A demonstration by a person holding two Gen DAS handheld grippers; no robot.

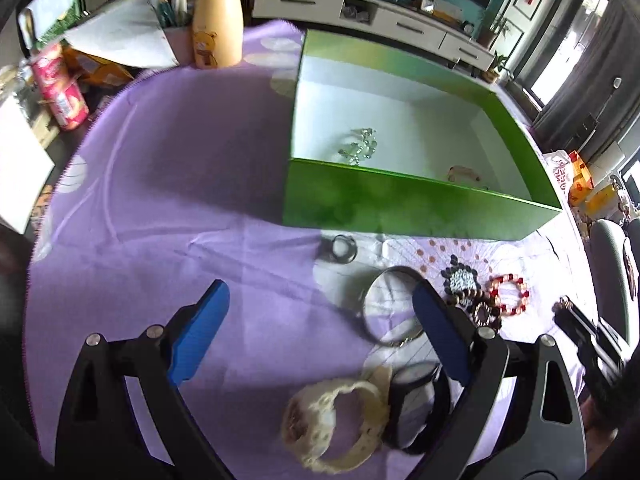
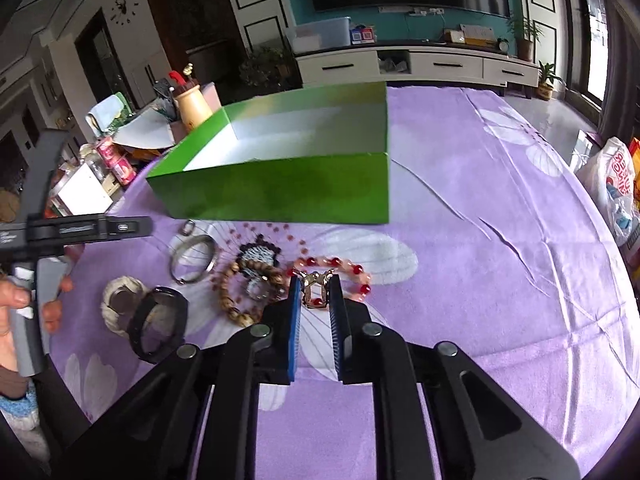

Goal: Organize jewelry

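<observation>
Purple tablecloth [image 2: 480,240], green box [image 2: 280,192] near its centre: sorting partly done.
Two pieces lie boxed; watches, bangle, bracelets remain outside. Right gripper [image 2: 314,294] clamps a gold ring [image 2: 314,290]; left gripper [image 1: 320,308] gapes empty.

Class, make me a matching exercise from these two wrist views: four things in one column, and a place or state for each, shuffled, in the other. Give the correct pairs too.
Things:
1. left tool
2. right tool
3. silver earrings
4. cream watch

Places or states:
A. lying inside the green box
B. closed on a small gold ring with a red stone
C. open wide, holding nothing
D. on the purple cloth, beside a black watch

Pairs: 1-C, 2-B, 3-A, 4-D
</observation>
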